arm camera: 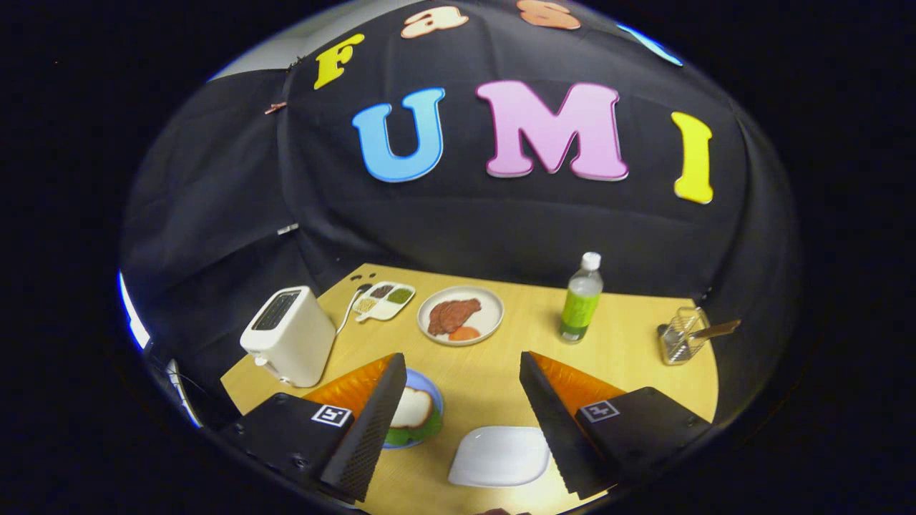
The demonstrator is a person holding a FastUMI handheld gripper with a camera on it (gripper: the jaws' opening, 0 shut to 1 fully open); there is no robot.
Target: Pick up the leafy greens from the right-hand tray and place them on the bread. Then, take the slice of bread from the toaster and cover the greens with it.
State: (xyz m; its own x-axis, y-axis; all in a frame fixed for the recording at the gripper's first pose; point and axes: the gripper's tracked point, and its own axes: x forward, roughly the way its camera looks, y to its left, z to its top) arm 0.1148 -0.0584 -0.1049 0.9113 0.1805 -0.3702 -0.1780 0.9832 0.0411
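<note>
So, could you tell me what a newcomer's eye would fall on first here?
Probably the white toaster at the table's near left corner, and the green bottle standing beyond the open, empty tongs. Next, the blue plate beside the left finger, holding bread on greens, and the white tray between the fingers.

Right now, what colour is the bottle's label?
Green, on the bottle; gripper view. The gripper is open, empty.

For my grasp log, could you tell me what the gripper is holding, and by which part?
Nothing is held: the gripper is open above the table, its fingers wide apart.
</note>
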